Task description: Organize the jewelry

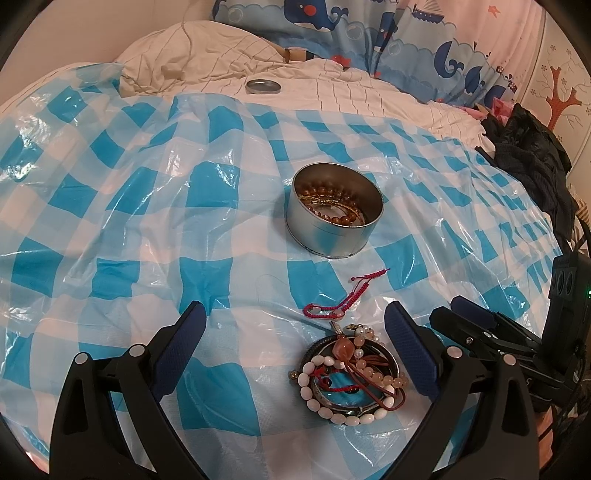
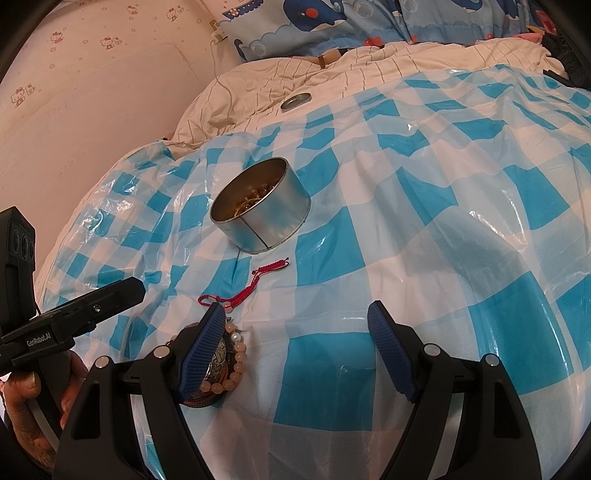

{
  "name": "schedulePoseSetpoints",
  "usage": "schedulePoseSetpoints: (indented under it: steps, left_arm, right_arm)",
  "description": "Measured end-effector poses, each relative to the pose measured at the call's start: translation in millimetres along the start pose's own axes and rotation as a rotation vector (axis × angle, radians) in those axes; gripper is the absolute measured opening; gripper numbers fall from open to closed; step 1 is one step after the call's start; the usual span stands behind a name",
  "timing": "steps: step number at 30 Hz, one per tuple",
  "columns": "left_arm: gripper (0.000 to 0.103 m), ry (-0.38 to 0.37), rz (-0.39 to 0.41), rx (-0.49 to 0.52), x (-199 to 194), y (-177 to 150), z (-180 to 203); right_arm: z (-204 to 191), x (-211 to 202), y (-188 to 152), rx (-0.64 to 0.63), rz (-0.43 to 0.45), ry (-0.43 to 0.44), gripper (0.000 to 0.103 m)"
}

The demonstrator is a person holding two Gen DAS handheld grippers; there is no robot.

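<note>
A round silver tin (image 1: pixel 334 218) (image 2: pixel 260 214) stands on the blue-and-white checked plastic sheet (image 1: pixel 147 221) with amber bead bracelets inside it. Nearer me a red cord bracelet (image 1: pixel 341 299) (image 2: pixel 243 286) lies loose. A pile of bangles and bead bracelets (image 1: pixel 351 373) (image 2: pixel 231 360) lies between the fingers of my open left gripper (image 1: pixel 295 308), close to its right finger; the pads do not press on it. My right gripper (image 2: pixel 295 308) is open over bare sheet, and its left finger (image 2: pixel 203 343) hides part of the pile.
The tin's lid (image 1: pixel 263 86) (image 2: pixel 295 100) lies far back on a cream striped quilt (image 1: pixel 207 55). Whale-print bedding (image 1: pixel 369 33) lies behind, with dark clothes (image 1: pixel 528 147) at the right. A hand (image 2: pixel 33 406) holds the left gripper (image 2: pixel 136 288) beside a pink wall (image 2: pixel 92 92).
</note>
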State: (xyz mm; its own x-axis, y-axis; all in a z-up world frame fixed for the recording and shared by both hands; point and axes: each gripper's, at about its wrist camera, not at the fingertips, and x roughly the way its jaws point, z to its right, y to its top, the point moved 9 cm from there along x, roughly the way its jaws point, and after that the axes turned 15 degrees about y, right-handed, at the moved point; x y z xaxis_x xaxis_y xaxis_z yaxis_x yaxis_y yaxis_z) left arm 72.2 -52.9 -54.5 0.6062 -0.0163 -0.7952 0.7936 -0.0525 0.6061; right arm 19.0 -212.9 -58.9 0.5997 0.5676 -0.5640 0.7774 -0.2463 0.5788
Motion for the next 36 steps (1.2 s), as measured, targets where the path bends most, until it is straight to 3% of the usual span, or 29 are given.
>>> schedulePoseSetpoints:
  steps: [36]
  left_arm:
    - [0.093,0.016,0.001,0.009,2.1,-1.4,-4.8]
  right_arm:
    - [0.4,0.4,-0.1,-0.001,-0.001,0.002,0.076]
